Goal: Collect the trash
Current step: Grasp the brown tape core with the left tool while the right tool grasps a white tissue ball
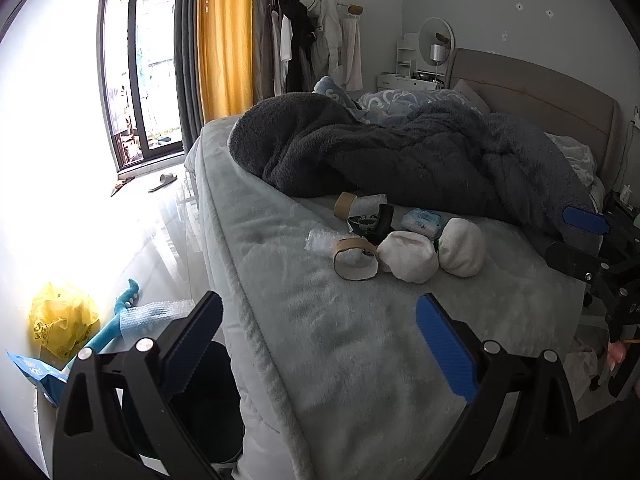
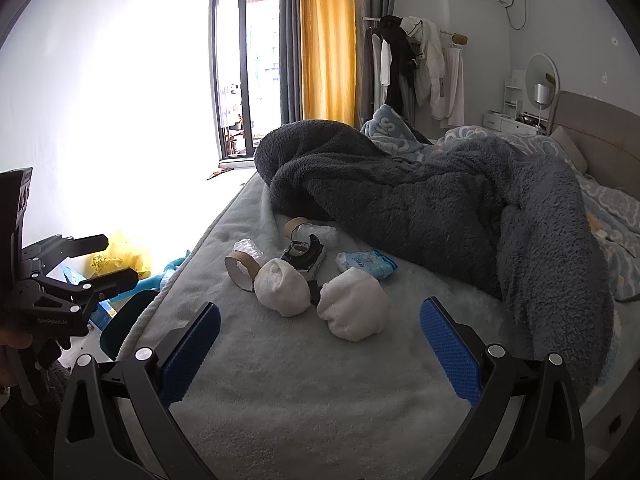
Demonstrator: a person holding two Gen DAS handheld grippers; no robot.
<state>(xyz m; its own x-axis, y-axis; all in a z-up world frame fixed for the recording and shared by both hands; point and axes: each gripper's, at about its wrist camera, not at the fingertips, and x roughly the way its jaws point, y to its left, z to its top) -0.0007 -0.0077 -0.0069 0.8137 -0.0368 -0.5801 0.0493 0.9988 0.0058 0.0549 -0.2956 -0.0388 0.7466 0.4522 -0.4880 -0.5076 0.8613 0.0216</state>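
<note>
My right tool [image 2: 320,344] hangs wide and empty over the bed [image 2: 280,400], and the nearest white wad [image 2: 354,308] lies straight ahead between its fingers, close in. My left tool [image 1: 320,340], also wide and empty, sits at the bed's edge above the dark bin [image 1: 208,400], farther from the pile. Beyond lie a second wad [image 2: 282,286], a cardboard ring [image 2: 239,270] and a wipes pack [image 2: 366,262]. I judge the right nearer.

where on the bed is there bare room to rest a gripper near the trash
Bare bed cover runs between the right gripper and the two white bundles. Another free strip lies along the bed's left edge, left of the near cardboard ring. It is crowded from the rings back to the dark blanket, with the tissue pack among them.
</note>
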